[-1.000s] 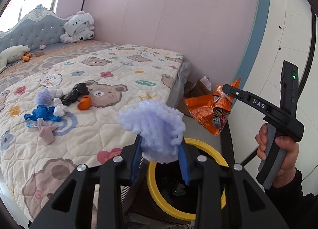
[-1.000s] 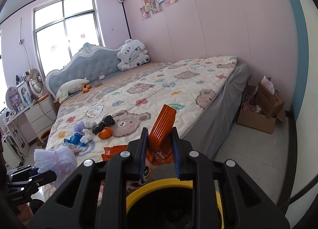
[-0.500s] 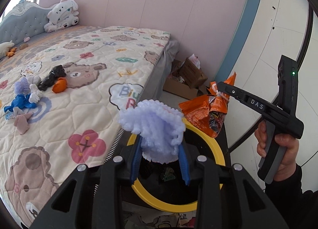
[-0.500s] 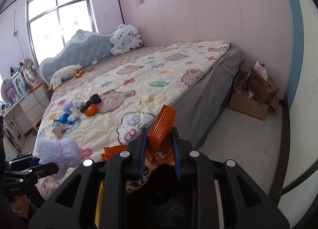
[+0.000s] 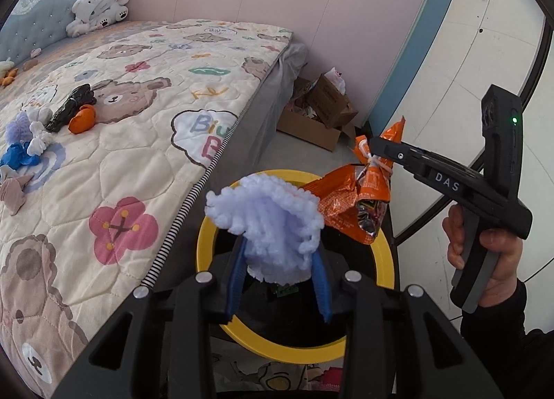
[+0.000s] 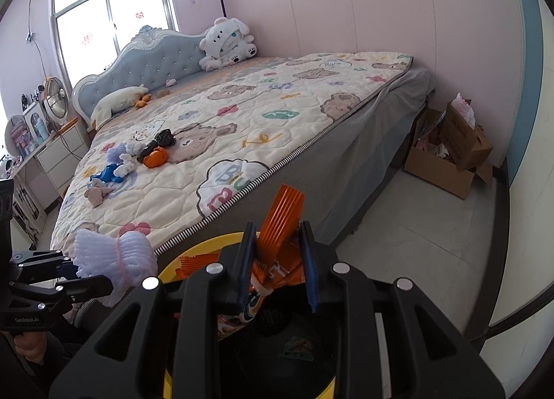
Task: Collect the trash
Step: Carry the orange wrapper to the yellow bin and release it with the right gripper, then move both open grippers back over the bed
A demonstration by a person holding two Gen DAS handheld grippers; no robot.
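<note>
Both fingers lower over bin (image 5: 207, 243) | left (image 5: 277, 281) grips foam net (image 5: 266, 219) | right (image 6: 277, 260) grips wrapper (image 6: 280, 215)

Both wrist cameras look down, close, sharing the yellow-rimmed bin (image 5: 384, 262).

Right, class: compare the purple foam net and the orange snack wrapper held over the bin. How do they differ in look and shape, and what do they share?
The purple foam net is pale, soft and fluffy; the orange snack wrapper is bright, shiny and printed.
The net is bunched into a rounded puff; the wrapper is crumpled flat with sharp creases.
The left hand-held gripper holds the net; the right hand-held gripper holds the wrapper.
Both hang above the yellow-rimmed bin.
</note>
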